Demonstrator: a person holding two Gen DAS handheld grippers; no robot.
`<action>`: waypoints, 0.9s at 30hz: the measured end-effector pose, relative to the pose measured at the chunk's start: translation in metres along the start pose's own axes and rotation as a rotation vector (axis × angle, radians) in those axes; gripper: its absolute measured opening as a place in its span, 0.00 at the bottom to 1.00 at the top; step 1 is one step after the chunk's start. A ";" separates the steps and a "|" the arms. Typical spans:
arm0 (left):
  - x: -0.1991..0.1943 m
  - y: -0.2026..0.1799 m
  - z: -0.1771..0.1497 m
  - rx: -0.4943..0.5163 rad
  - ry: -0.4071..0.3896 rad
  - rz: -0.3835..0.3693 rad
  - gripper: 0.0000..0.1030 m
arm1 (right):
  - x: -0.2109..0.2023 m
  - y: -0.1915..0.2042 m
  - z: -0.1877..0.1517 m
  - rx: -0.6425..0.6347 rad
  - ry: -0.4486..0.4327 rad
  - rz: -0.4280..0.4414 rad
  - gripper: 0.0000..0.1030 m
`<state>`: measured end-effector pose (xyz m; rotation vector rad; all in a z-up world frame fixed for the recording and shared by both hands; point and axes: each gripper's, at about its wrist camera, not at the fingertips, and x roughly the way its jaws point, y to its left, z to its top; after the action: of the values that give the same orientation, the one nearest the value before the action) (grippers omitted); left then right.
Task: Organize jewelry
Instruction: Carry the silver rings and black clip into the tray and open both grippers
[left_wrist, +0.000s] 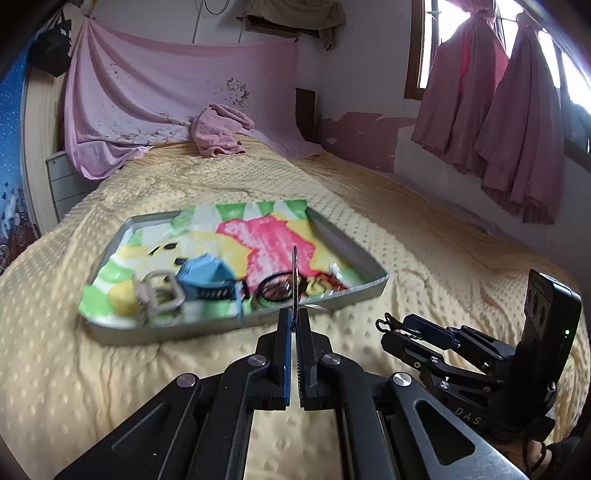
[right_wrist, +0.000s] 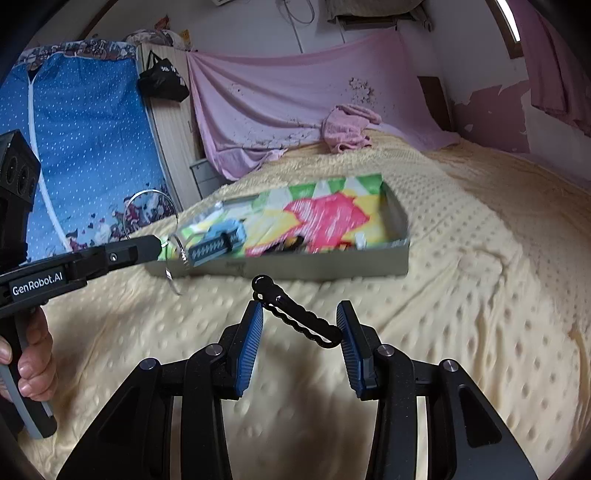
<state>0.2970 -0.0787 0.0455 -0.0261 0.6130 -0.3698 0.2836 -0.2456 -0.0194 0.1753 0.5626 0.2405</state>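
Note:
My left gripper (left_wrist: 294, 315) is shut on a thin silver bangle (left_wrist: 294, 273), seen edge-on standing up from the pads. In the right wrist view the left gripper (right_wrist: 157, 245) holds that bangle (right_wrist: 149, 191) in the air by the tray's near left corner. My right gripper (right_wrist: 300, 309) is shut on a black wavy hair clip (right_wrist: 295, 319), which spans the gap between the blue pads above the bedspread. From the left wrist view the right gripper (left_wrist: 391, 326) hovers to the right, in front of the tray. The grey tray (left_wrist: 354, 295) (right_wrist: 314, 267) is lined with a colourful cloth.
The tray holds a blue claw clip (left_wrist: 203, 275), a pale metal clip (left_wrist: 159, 291) and black rings (left_wrist: 273, 288). It lies on a yellow dotted bedspread (left_wrist: 424, 229). A pink towel (left_wrist: 219, 129) lies at the bed's head. A hand (right_wrist: 31, 354) grips the left handle.

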 end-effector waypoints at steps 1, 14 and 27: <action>0.004 0.000 0.005 -0.004 -0.003 -0.009 0.03 | 0.002 -0.002 0.006 0.001 -0.008 0.001 0.36; 0.105 0.018 0.049 -0.126 0.110 -0.035 0.03 | 0.071 -0.025 0.079 -0.104 0.069 -0.077 0.36; 0.120 0.021 0.031 -0.119 0.160 0.022 0.03 | 0.110 -0.016 0.069 -0.195 0.242 -0.116 0.36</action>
<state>0.4121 -0.1030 0.0015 -0.1040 0.7924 -0.3152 0.4147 -0.2379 -0.0211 -0.0773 0.7827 0.2037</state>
